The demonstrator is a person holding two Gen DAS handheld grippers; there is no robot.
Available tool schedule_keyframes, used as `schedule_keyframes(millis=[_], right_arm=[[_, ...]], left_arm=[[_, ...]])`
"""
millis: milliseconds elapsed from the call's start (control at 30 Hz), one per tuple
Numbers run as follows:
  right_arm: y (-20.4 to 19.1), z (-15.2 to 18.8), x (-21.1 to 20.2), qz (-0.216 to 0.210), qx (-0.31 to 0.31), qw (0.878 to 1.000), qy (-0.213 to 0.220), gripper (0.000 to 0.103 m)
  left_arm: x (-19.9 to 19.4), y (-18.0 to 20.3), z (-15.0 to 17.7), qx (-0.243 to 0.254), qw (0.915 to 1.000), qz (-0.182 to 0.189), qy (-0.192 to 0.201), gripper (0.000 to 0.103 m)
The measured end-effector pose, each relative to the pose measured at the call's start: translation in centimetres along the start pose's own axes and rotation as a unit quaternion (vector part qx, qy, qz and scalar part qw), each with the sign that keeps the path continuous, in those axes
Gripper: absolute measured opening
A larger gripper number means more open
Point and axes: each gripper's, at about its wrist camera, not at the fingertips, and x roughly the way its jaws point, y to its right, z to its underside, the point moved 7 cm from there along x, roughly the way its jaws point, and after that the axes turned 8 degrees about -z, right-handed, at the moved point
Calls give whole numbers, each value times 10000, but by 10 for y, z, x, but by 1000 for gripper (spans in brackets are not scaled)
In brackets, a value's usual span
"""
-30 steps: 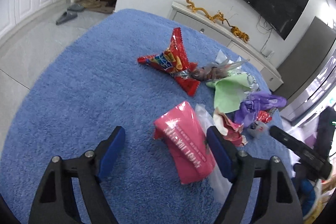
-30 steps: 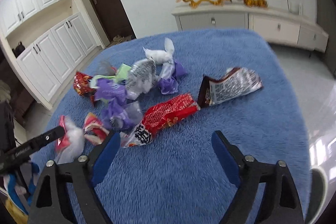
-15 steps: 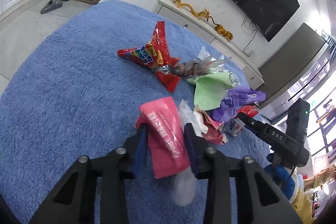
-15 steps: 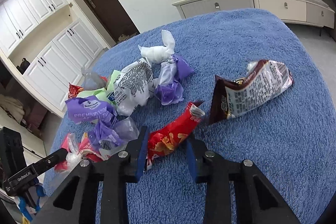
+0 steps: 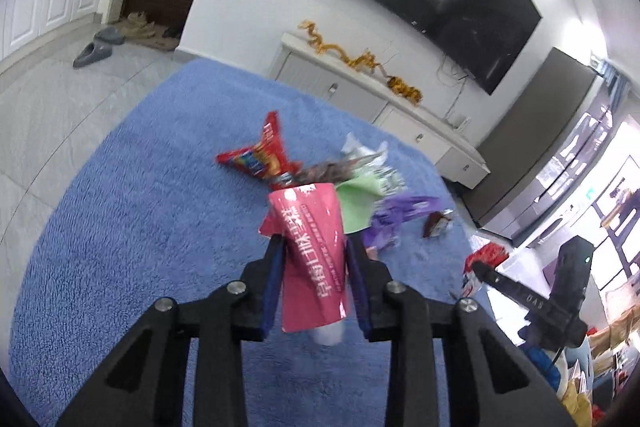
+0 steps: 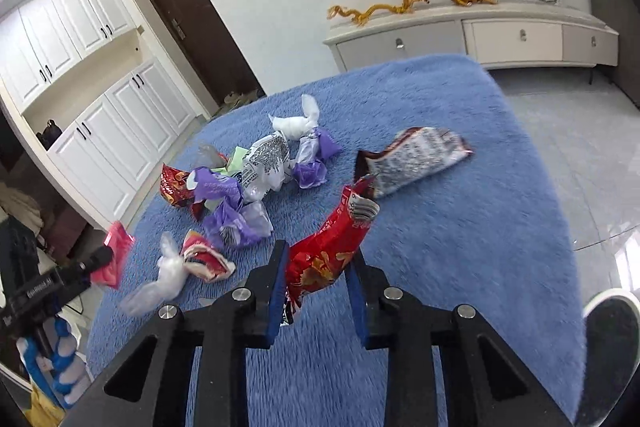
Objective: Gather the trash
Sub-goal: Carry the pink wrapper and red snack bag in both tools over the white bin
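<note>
While wrappers litter the blue counter, the left tool clamps a pink packet aloft and the right tool pinches a red snack bag; either slick film could slip free in transit.

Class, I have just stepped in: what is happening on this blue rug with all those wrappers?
A person is collecting trash with a claw in each hand. The left claw is shut on a pink packet, raised above the blue rug. The right claw is shut on a red snack bag. A heap of purple, white and green wrappers and a brown-and-white bag lie on the rug, not yet collected.
</note>
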Motion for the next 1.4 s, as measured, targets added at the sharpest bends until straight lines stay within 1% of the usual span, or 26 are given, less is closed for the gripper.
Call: schedule_keyframes(millis=[100, 267, 433, 633, 800, 1033, 1400], right_arm=[[2, 3, -22, 92, 100, 9998, 136, 26], [1, 8, -73, 273, 149, 9982, 507, 26], [11, 15, -125, 466, 299, 9948, 853, 26], [22, 20, -173, 663, 445, 9892, 1226, 26], [28, 23, -197, 757, 508, 9856, 1422, 26], [42, 28, -226, 847, 626, 9805, 1660, 26], [74, 39, -246, 899, 945, 9747, 1814, 26]], left_arm=[[-10, 21, -2, 118, 9997, 213, 87, 29], [-14, 60, 0, 333, 9976, 611, 20, 29], [-18, 102, 8, 602, 9937, 945, -51, 29], [-25, 150, 17, 950, 9878, 1227, -120, 29], [-31, 187, 23, 1226, 9820, 1430, -142, 29], [-34, 225, 30, 1464, 9756, 1627, -180, 29], [-27, 275, 43, 1812, 9665, 1792, -317, 29]])
